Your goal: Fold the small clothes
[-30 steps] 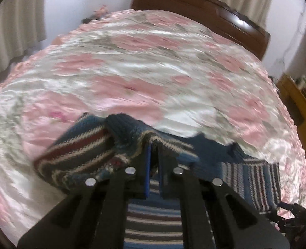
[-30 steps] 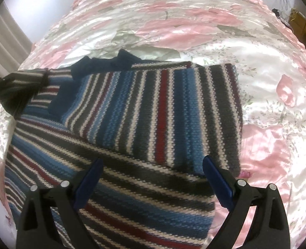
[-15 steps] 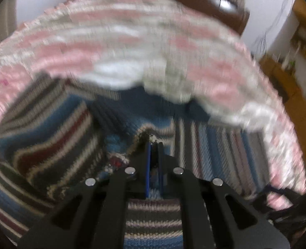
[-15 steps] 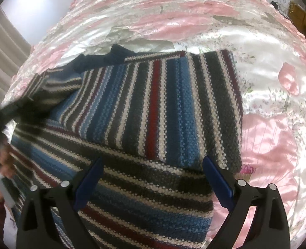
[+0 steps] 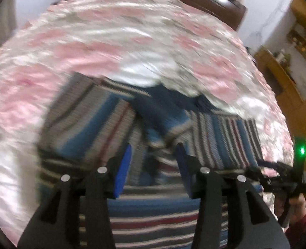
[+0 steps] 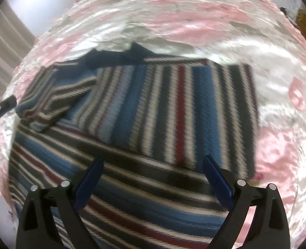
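Now, with the sweater flat on the bedspread, both sleeves folded in across the body. Left gripper parted and empty above the collar; right gripper wide apart, holding nothing, over the hem. Best next: pinch both hem corners, lift evenly, carry toward the collar, lay down without dragging the sleeves askew.

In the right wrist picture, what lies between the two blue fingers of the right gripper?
In the right wrist view, only the striped knitted sweater lies between the open right gripper fingers; nothing else is there.
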### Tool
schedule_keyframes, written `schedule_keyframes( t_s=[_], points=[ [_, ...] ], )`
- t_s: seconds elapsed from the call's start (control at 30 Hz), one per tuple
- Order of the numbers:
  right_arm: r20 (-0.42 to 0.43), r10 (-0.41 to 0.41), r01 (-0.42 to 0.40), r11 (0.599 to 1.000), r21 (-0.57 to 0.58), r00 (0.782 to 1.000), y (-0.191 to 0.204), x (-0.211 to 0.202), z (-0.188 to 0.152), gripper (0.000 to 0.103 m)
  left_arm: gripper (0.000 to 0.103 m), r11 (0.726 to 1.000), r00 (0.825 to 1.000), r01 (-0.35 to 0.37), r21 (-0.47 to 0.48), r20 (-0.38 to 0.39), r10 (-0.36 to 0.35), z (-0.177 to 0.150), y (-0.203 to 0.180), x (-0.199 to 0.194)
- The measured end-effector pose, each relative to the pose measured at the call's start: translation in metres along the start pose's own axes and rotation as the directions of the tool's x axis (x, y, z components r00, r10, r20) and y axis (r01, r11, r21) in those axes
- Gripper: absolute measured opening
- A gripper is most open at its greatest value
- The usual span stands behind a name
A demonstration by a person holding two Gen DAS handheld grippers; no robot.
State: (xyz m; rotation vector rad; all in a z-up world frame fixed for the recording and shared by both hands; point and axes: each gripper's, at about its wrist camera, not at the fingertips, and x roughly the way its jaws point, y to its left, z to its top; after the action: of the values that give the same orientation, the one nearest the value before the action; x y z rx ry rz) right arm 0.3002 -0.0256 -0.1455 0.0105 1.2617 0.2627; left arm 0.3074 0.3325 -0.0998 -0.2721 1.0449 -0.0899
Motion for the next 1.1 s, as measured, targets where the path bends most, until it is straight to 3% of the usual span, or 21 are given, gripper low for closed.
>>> schedule_keyframes(
  t_s=[0.07, 0.13, 0.23, 0.33, 0.47, 0.77, 0.83, 0.9, 0.97, 1.0, 1.1],
  points=[
    [0.004, -0.013, 0.013, 1.000, -0.024, 1.000, 0.019, -0.002, 0.013, 0.095, 0.048, 0.997, 0.997, -0.075, -0.009, -0.012, 0.075, 0.014, 0.020, 0.006],
    [0.017, -0.005, 0.006, 0.998, -0.056, 1.000, 0.043, -0.003, 0.030, 0.095, 0.048, 0.991, 0.988, -0.136, 0.009, -0.077, 0.136, 0.022, 0.034, 0.026],
    [0.008, 0.020, -0.020, 0.998, -0.066, 1.000, 0.068, 0.001, 0.049, 0.094, 0.045, 0.983, 0.970, -0.179, 0.026, -0.161, 0.181, 0.022, 0.050, 0.057],
    [-0.002, 0.053, -0.053, 0.995, -0.081, 0.999, 0.093, 0.009, 0.065, 0.093, 0.044, 0.987, 0.962, -0.162, 0.014, -0.220, 0.162, 0.012, 0.065, 0.074],
    [-0.007, 0.088, -0.088, 0.988, -0.125, 0.996, 0.126, 0.023, 0.082, 0.091, 0.044, 0.994, 0.974, -0.107, -0.033, -0.205, 0.098, 0.006, 0.077, 0.078],
    [-0.048, 0.055, -0.063, 0.983, -0.175, 0.997, 0.166, 0.068, 0.114, 0.081, 0.044, 0.998, 0.979, -0.039, -0.058, -0.201, 0.027, 0.003, 0.089, 0.079],
    [-0.064, 0.043, -0.054, 0.981, -0.184, 0.997, 0.169, 0.080, 0.116, 0.073, 0.044, 0.998, 0.979, -0.041, -0.056, -0.201, 0.029, 0.003, 0.088, 0.080],
    [-0.083, 0.034, -0.049, 0.980, -0.191, 0.996, 0.167, 0.089, 0.114, 0.037, 0.044, 0.998, 0.979, -0.048, -0.047, -0.202, 0.037, 0.003, 0.086, 0.081],
    [-0.100, 0.073, -0.090, 0.980, -0.180, 0.992, 0.162, 0.093, 0.112, 0.019, 0.044, 0.998, 0.978, -0.051, -0.042, -0.202, 0.042, 0.002, 0.086, 0.081],
    [-0.094, 0.101, -0.116, 0.978, -0.172, 0.990, 0.158, 0.090, 0.110, 0.013, 0.044, 0.998, 0.979, -0.050, -0.044, -0.202, 0.040, 0.003, 0.087, 0.081],
    [-0.055, 0.150, -0.157, 0.974, -0.162, 0.987, 0.144, 0.073, 0.099, 0.009, 0.044, 0.998, 0.980, -0.047, -0.053, -0.198, 0.036, 0.002, 0.088, 0.079]
  ],
)
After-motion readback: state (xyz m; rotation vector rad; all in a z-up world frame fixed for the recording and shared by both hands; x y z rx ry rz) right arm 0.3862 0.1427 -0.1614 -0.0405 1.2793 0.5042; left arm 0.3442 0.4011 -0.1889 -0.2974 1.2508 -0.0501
